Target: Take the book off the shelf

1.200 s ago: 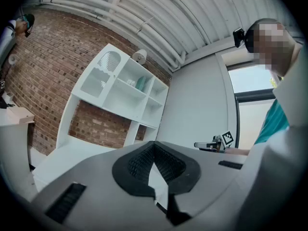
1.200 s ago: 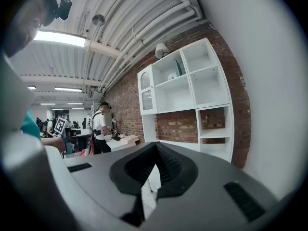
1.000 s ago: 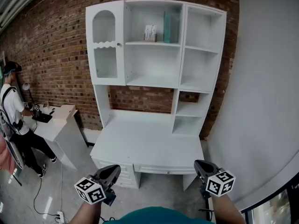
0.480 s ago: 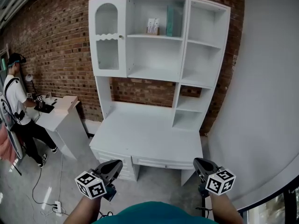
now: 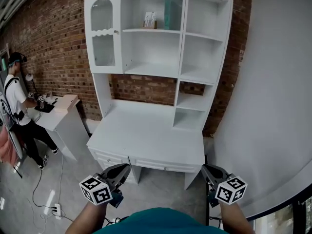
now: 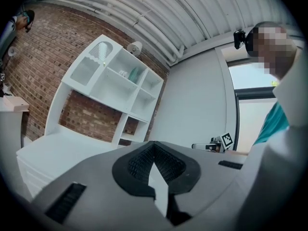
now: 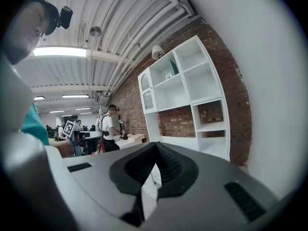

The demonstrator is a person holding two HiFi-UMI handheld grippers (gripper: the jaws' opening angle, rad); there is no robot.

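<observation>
left gripper (image 5: 125,168), 7 o'clock: closed, empty | right gripper (image 5: 206,169), 5 o'clock: closed, empty | book (image 5: 171,13), 12 o'clock, top shelf (image 5: 139,30)

Right tool (image 7: 155,144): jaws closed together, nothing between them.
White shelf unit (image 7: 207,100): stands against brick wall (image 7: 127,97).
Teal book (image 7: 173,67): upright in the unit's upper middle compartment.
Person (image 7: 110,129): white shirt, standing at a desk (image 7: 134,139), well off to the left.
</observation>
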